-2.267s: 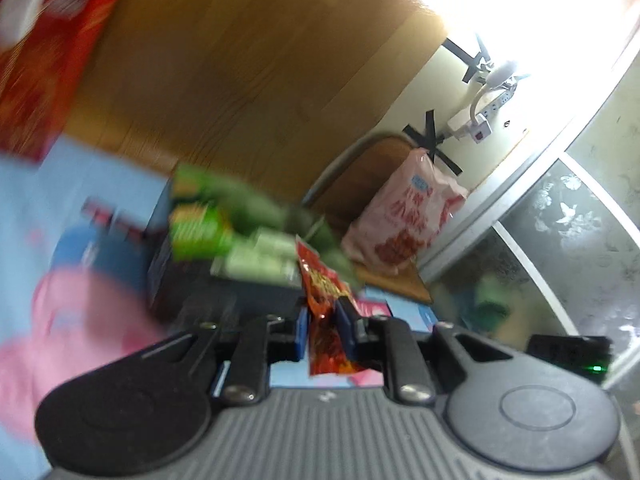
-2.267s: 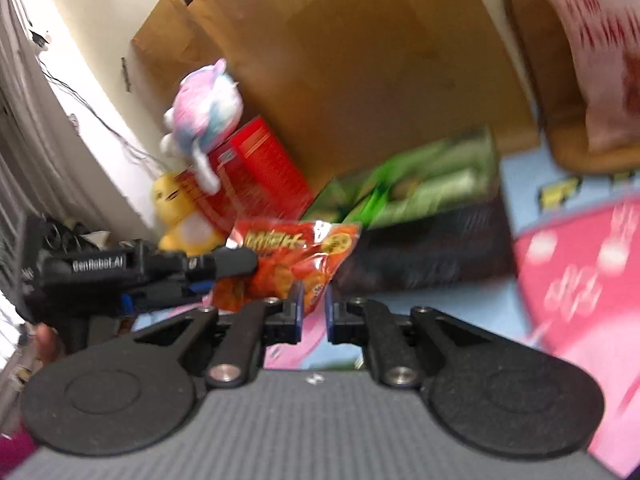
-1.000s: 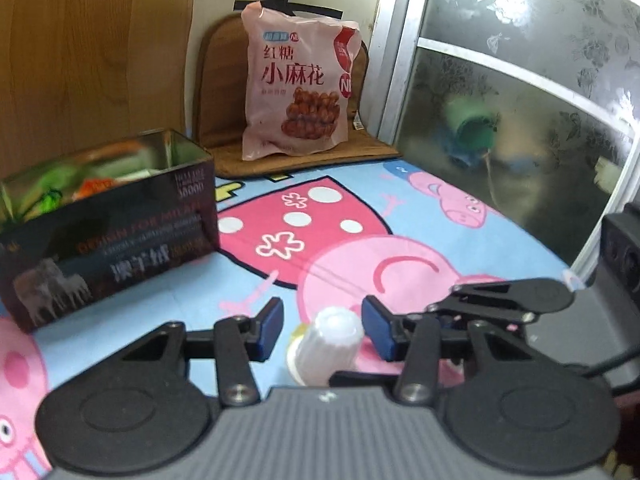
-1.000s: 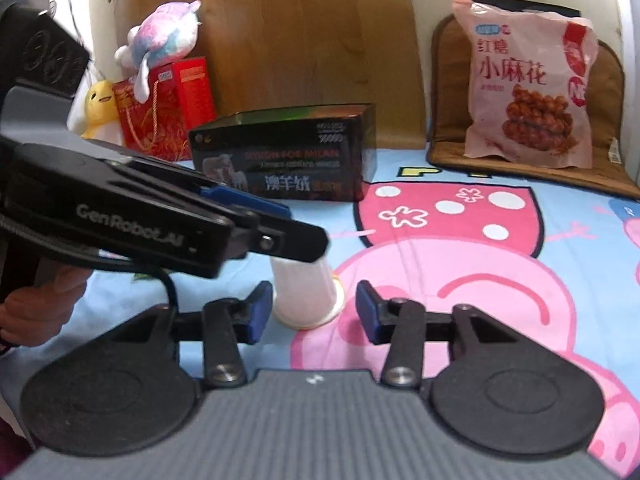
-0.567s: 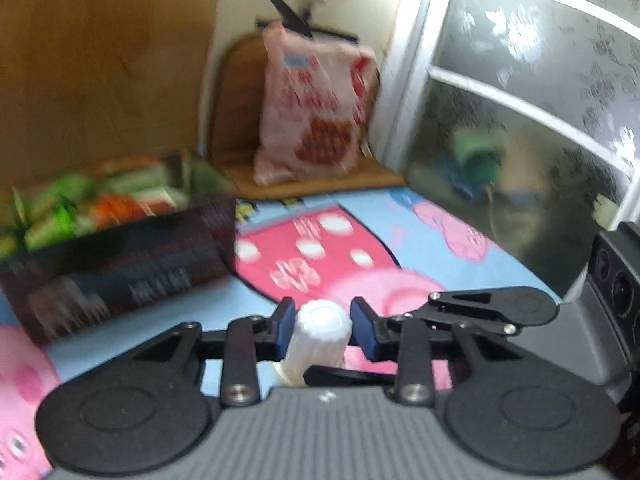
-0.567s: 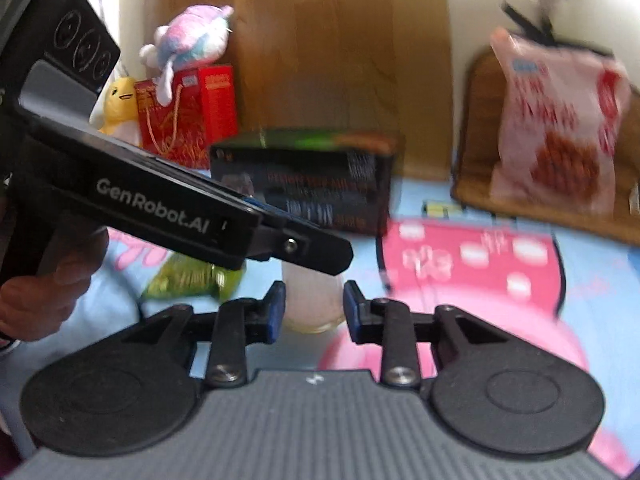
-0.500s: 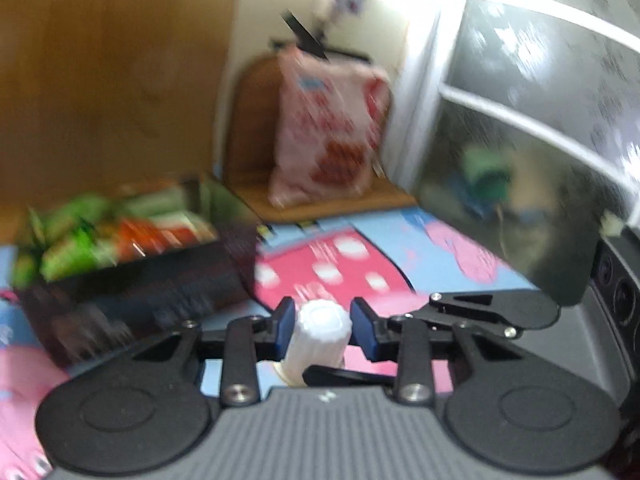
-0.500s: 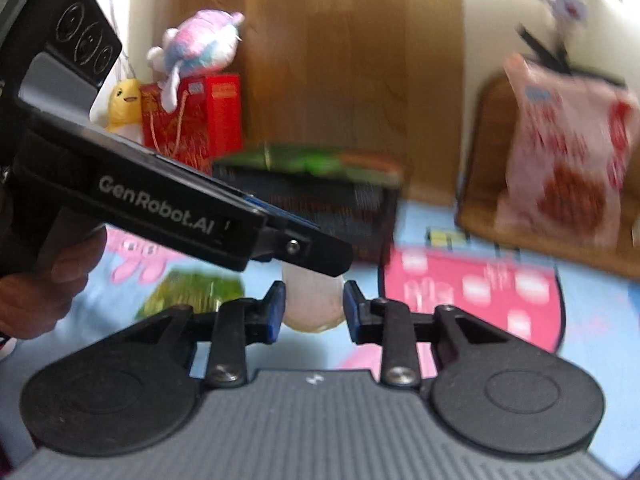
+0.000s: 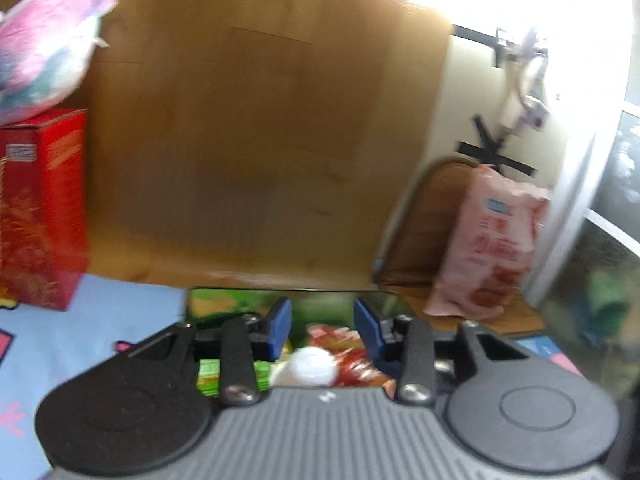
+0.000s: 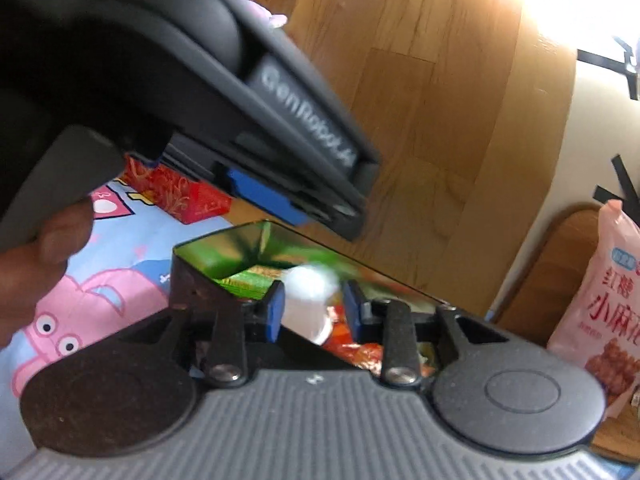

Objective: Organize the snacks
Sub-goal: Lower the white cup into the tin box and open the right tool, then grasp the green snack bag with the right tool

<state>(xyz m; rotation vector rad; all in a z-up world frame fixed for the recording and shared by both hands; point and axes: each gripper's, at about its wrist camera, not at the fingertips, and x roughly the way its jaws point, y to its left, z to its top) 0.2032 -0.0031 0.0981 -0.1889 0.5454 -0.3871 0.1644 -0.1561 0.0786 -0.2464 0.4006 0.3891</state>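
Both sets of fingers are spread open right now and neither one is gripping anything. On the left gripper (image 9: 323,326) the blue pads sit well apart, and the little white cup (image 9: 308,366) lies below and between them, closer to the camera than the tips, not touched on either side as far as I can tell. It's blurry though.

From the right gripper (image 10: 313,307) the same white cup (image 10: 308,304) shows up between the open pads, tilted, its round closed end up and away, its wider mouth down toward the camera. The left pad looks just beside it; whether it touches, can't say.

The cup is over or already in the dark snack box (image 10: 182,276), on top of a red-orange chip bag (image 9: 348,354) and green packets (image 10: 244,282). So the long axis of the cup runs roughly along the fingers, pointing into the box.

My guess is this is a drop-off, cup basically in the box. Either hand is about equally near, and the left gripper body hangs right above the right one, so backing out straight without bumping each other seems the thing to watch.

Outside the box: pink snack bag (image 9: 496,248) leaning on a chair off to the right, red gift box (image 9: 40,208) with a plush toy (image 9: 44,44) to the left, all on a cartoon-print sheet (image 10: 116,276).
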